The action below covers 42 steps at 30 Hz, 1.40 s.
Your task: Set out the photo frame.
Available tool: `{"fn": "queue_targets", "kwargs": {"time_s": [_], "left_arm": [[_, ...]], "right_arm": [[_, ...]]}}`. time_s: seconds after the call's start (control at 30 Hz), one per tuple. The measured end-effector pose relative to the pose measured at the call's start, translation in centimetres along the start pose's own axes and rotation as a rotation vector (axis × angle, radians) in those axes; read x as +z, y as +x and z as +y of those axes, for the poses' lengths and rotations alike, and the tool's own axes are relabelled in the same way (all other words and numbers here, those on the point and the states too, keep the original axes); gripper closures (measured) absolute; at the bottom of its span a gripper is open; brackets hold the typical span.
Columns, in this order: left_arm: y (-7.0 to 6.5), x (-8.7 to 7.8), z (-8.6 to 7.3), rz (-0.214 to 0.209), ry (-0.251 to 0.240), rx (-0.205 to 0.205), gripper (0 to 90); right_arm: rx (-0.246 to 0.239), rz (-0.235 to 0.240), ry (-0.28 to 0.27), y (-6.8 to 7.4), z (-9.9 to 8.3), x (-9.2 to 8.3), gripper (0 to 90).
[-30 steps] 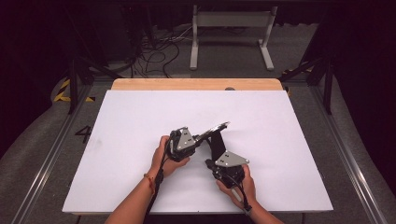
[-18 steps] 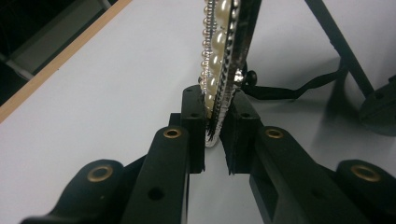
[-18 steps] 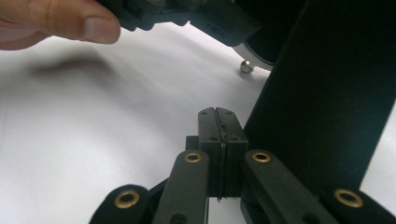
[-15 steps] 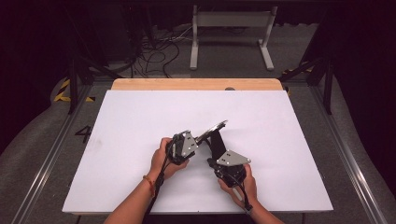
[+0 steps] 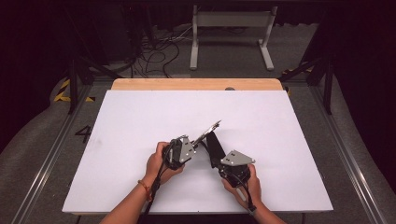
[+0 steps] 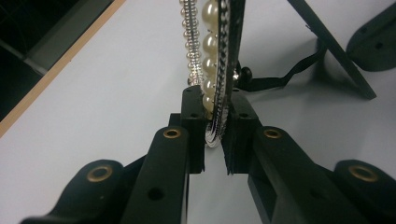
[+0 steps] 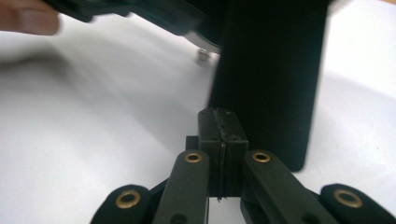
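A small picture frame (image 5: pixel 209 132) edged with pearls and silver beads (image 6: pixel 208 51) stands tilted on the white table. My left gripper (image 6: pixel 216 125) is shut on its lower edge, and it comes at the frame from the left (image 5: pixel 198 143). The frame's black stand (image 5: pixel 214 145) leans back to the right, tied to the frame by a thin black ribbon (image 6: pixel 280 79). My right gripper (image 7: pixel 219 122) is shut, its pads pressed together right in front of that stand (image 7: pixel 271 70). Whether anything thin is pinched between them I cannot tell. From above, the right gripper (image 5: pixel 220 161) sits at the foot of the stand.
A white sheet (image 5: pixel 140 116) covers the table, with a wooden strip (image 5: pixel 187 84) along the far edge. A small dark knob (image 5: pixel 229 88) sits on that strip. Cables and a white metal stand (image 5: pixel 229 28) lie on the floor beyond.
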<state>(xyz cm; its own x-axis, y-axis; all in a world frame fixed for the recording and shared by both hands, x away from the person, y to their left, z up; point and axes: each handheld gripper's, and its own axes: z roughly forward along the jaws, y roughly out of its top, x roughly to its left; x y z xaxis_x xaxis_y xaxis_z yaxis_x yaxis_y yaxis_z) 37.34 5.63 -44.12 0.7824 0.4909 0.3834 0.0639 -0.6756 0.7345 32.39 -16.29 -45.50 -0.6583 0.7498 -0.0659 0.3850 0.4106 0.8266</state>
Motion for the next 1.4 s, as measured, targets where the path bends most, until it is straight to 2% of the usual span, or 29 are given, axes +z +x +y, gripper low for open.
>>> {"fn": "queue_targets", "kwargs": {"time_s": [0.03, 0.07, 0.17, 0.2, 0.23, 0.33, 0.5, 0.53, 0.57, 0.63, 0.67, 0.73, 0.87, 1.1, 1.23, 1.3, 1.33, 1.4], "left_arm": [[0.0, -0.1, -0.1, -0.005, -0.002, 0.000, 80.9], [0.0, -0.1, -0.2, -0.003, -0.010, 0.000, 80.8], [0.1, 0.0, -0.3, -0.010, -0.025, -0.015, 80.3], [0.2, 0.0, -0.5, -0.017, -0.036, -0.039, 80.3], [0.3, 0.1, -0.6, -0.017, -0.044, -0.045, 78.6], [0.5, 0.2, -0.7, -0.024, -0.046, -0.047, 75.4], [0.7, 1.3, -1.2, -0.053, -0.025, -0.081, 74.0], [0.7, 1.4, -1.3, -0.058, -0.023, -0.086, 75.8], [0.8, 1.5, -1.3, -0.063, -0.025, -0.080, 76.4], [0.7, 1.5, -1.3, -0.064, -0.020, -0.075, 76.6], [0.6, 1.5, -1.1, -0.049, -0.013, -0.054, 77.0], [0.4, 1.5, -1.0, -0.036, -0.005, -0.040, 77.8], [0.2, 1.3, -0.9, -0.030, 0.004, -0.032, 77.6], [-0.2, 0.7, -0.9, -0.037, 0.013, -0.004, 76.9], [-0.4, 0.2, -0.8, -0.063, 0.007, -0.005, 77.4], [-0.6, 0.2, -0.9, -0.060, 0.005, -0.005, 76.4], [-0.6, 0.1, -0.9, -0.062, 0.001, -0.016, 76.0], [-0.6, 0.1, -1.0, -0.066, -0.005, -0.027, 75.8]], "right_arm": [[0.028, 0.016, 0.004, -0.3, -0.2, 0.1, 89.6], [0.032, 0.038, -0.006, -0.4, -0.2, 0.0, 88.9], [0.011, 0.037, -0.012, 0.0, 0.0, 0.0, 89.7], [-0.003, 0.045, -0.018, 0.2, 0.1, 0.0, 90.0], [-0.023, 0.050, -0.021, 0.8, 0.3, 0.0, 90.0], [-0.063, 0.067, -0.011, 1.7, 0.6, 0.4, 90.0], [-0.085, 0.031, 0.006, 2.4, 0.6, 1.8, 90.0], [-0.088, 0.009, 0.005, 2.4, 0.6, 1.9, 90.0], [-0.096, -0.016, 0.006, 2.4, 0.6, 1.8, 90.0], [-0.104, -0.035, 0.019, 2.3, 0.6, 1.8, 90.0], [-0.110, -0.053, 0.024, 2.4, 0.6, 1.7, 90.0], [-0.124, -0.078, 0.033, 2.6, 0.6, 1.6, 90.0], [-0.122, -0.089, 0.038, 2.4, 0.6, 1.5, 90.0], [-0.093, -0.068, 0.038, 1.7, 0.5, 1.2, 90.0], [-0.086, -0.067, 0.043, 1.4, 0.4, 1.0, 90.0], [-0.077, -0.061, 0.045, 1.1, 0.4, 0.9, 90.0], [-0.063, -0.048, 0.041, 1.0, 0.3, 0.9, 90.0], [-0.064, -0.041, 0.035, 0.8, 0.2, 0.9, 90.0]]}}
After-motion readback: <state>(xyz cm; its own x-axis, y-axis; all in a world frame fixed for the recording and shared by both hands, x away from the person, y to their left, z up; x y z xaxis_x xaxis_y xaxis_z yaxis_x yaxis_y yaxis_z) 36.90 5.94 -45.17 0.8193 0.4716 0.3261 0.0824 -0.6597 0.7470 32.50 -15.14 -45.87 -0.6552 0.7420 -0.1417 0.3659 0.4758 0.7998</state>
